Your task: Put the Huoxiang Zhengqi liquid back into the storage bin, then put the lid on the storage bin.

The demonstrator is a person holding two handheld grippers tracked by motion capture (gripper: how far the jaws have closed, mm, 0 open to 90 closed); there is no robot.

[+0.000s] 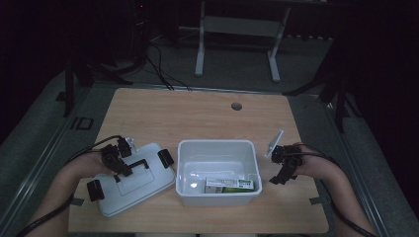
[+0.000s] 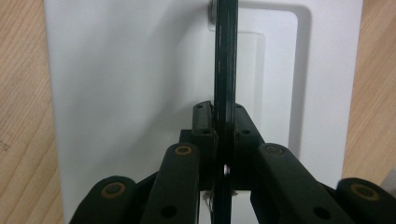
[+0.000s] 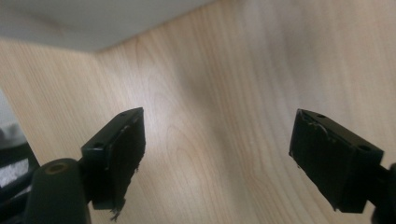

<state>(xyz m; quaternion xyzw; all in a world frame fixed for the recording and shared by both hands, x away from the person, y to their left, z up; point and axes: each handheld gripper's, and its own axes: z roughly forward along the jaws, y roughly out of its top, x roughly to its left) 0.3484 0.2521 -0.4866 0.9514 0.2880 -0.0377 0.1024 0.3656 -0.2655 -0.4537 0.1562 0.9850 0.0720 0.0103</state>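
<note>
High view: wooden table (image 1: 197, 113), white bin (image 1: 218, 171) at centre with a green-and-white box (image 1: 230, 184) lying against its near wall, white lid (image 1: 131, 178) flat on the table just left of the bin, two black latches at its ends. Left gripper (image 1: 120, 167) over the lid's middle, clamped on the black handle (image 1: 139, 164); right gripper (image 1: 281, 175) low over bare wood just right of the bin, holding nothing. Left gripper view: jaws pinched tight on the thin upright handle bar (image 2: 225, 70), white lid (image 2: 130, 93) beneath, a closeness of grip not readable from above. Right gripper view: jaws spread wide, plain wood (image 3: 210, 116) between them, the bin's edge (image 3: 70, 23) at the top left. Likely risk: a narrow pinch on a slim bar, so a tilting or swinging lid once lifted, a latch catching the bin's rim, or a nudged bin with no steadying hold from the right.
</note>
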